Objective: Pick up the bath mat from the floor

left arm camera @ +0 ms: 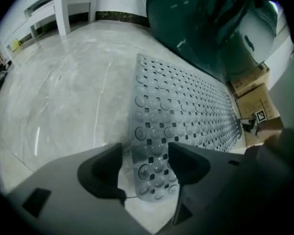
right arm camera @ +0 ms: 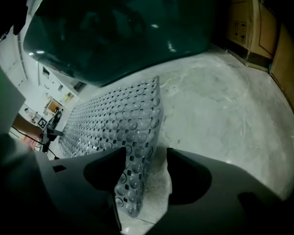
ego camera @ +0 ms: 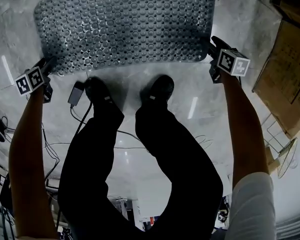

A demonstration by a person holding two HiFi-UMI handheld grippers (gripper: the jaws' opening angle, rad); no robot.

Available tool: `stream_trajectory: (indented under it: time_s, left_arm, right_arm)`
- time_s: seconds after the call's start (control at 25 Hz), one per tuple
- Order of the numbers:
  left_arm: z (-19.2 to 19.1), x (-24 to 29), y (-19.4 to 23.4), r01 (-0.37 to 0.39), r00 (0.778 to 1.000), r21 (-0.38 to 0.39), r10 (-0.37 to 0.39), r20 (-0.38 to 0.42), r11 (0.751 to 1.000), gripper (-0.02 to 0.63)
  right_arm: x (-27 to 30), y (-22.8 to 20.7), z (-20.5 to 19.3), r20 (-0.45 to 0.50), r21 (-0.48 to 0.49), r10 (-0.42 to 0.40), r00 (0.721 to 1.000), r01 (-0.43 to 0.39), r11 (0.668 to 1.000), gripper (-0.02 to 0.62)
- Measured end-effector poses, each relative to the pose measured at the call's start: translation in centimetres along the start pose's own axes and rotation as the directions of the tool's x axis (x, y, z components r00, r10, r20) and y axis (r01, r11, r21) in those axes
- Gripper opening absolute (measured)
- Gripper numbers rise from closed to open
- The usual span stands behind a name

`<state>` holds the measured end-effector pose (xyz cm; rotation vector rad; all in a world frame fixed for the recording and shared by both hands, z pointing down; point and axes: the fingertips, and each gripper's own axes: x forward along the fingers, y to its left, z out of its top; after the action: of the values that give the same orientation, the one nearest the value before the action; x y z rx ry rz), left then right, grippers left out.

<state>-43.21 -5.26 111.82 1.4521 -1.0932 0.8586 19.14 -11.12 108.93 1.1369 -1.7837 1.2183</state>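
A grey bath mat studded with bumps and holes lies flat on the pale marbled floor, at the top of the head view. My left gripper is down at the mat's near left corner. In the left gripper view that gripper is open and the mat's corner lies between the jaws, untouched by the pads. My right gripper is at the near right corner. It is open too, and the mat's corner sits close to its left jaw.
The person's two black shoes stand just before the mat's near edge. A small adapter with a cable lies by the left shoe. Cardboard boxes stand at the right. A large dark glossy shape rises beyond the mat.
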Motion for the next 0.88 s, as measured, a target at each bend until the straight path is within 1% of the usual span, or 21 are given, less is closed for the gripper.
stream_trajectory:
  time_s: [0.08,0.16,0.28,0.32,0.36,0.4,0.44,0.48,0.52,0.56,0.64,0.76,0.8,0.88]
  left_arm:
    - [0.2,0.4,0.0,-0.004,1.0,-0.004,0.004,0.005,1.0,0.292]
    - [0.2,0.3,0.2,-0.019,1.0,-0.021,0.019,0.015,1.0,0.278]
    - [0.2,0.3,0.3,-0.036,0.999,-0.073,0.038,0.03,0.997,0.26]
    - [0.3,0.3,0.2,-0.034,0.999,-0.096,0.037,0.033,0.995,0.248]
    - [0.4,0.3,0.1,-0.028,0.999,-0.127,0.033,0.04,0.991,0.189]
    - [0.4,0.1,0.1,-0.022,0.998,-0.164,0.031,0.053,0.986,0.16]
    - [0.5,-0.2,0.3,-0.021,0.997,-0.196,0.035,0.067,0.98,0.107]
    - [0.6,-0.5,0.5,-0.02,0.996,-0.217,0.038,0.079,0.976,0.052]
    - [0.8,-0.8,0.4,-0.014,0.996,-0.223,0.035,0.087,0.975,0.033]
    - [1.0,-1.1,0.0,-0.005,0.995,-0.216,0.025,0.092,0.976,0.028]
    - [1.4,-2.2,-1.2,0.015,0.996,-0.18,0.001,0.09,0.984,0.025]
    - [2.4,-4.8,-4.3,0.038,0.996,-0.102,-0.029,0.086,0.994,0.02]
    - [3.0,-5.8,-5.5,0.048,0.995,-0.078,-0.04,0.092,0.996,0.018]
    - [4.4,-8.2,-8.1,0.072,0.992,-0.048,-0.066,0.112,0.996,0.016]
  right_arm:
    - [0.3,-0.1,-0.2,-0.024,0.004,-0.011,1.0,0.011,1.0,0.281]
    - [1.0,0.0,-1.0,-0.045,0.014,0.009,0.999,-0.009,1.0,0.281]
    - [1.6,0.4,-1.3,-0.052,0.032,0.006,0.999,-0.005,0.999,0.278]
    - [1.7,0.7,-1.3,-0.051,0.038,0.006,0.999,-0.004,0.999,0.261]
    - [1.8,0.9,-1.3,-0.051,0.043,0.002,0.999,0.001,0.999,0.215]
    - [1.9,1.0,-1.2,-0.051,0.048,-0.01,0.999,0.013,0.999,0.201]
    - [1.8,1.0,-1.1,-0.051,0.053,-0.026,0.998,0.028,0.998,0.158]
    - [1.5,1.0,-0.9,-0.05,0.057,-0.037,0.998,0.039,0.998,0.088]
    - [1.2,1.2,-0.7,-0.048,0.058,-0.039,0.998,0.042,0.997,0.051]
    - [0.7,1.5,-0.5,-0.046,0.058,-0.033,0.998,0.036,0.998,0.049]
    - [-0.4,2.5,0.1,-0.039,0.042,-0.019,0.999,0.021,0.999,0.046]
    - [-2.7,4.7,1.7,-0.019,-0.024,-0.016,1.0,0.016,1.0,0.043]
    - [-3.6,5.6,2.3,-0.006,-0.031,-0.013,1.0,0.013,0.999,0.041]
    - [-5.6,7.4,3.6,0.023,-0.011,0.001,1.0,-0.001,1.0,0.039]
